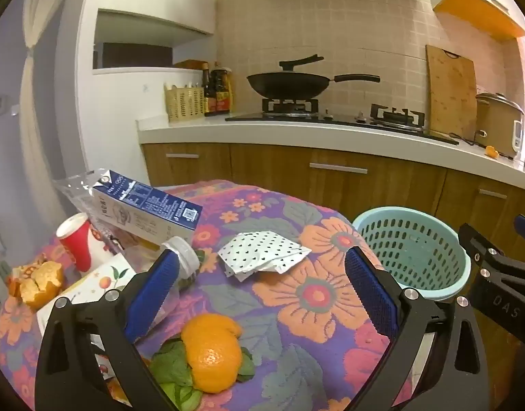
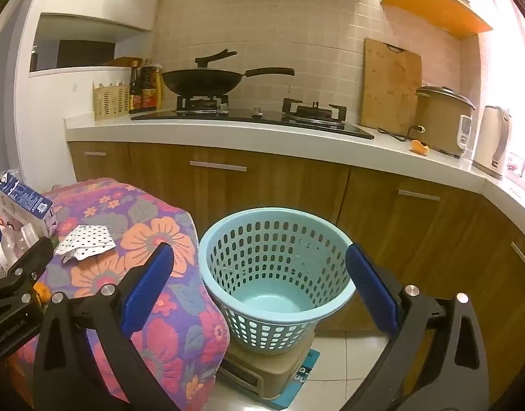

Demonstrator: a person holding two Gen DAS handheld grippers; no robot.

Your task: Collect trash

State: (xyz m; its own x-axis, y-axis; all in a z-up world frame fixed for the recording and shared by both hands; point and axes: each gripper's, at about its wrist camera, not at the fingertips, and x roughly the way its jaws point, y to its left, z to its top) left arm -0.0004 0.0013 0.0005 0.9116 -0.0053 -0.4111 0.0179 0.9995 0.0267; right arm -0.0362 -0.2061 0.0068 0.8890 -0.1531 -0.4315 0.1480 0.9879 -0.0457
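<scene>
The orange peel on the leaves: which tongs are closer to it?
Left. The left tongs hang open right above the orange peel; the right tongs face the basket beside the table.

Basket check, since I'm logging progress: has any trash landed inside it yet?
No. The right wrist view shows the basket with a bare bottom, nothing inside.

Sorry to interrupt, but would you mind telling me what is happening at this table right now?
A person holding two grippers is about to clear trash from the flower-patterned table. Both the left gripper and the right gripper are open and empty. The left one hovers over an orange peel and a dotted paper wrapper; a milk carton and a red cup lie further left. The right one faces the light blue basket, which looks empty.
</scene>
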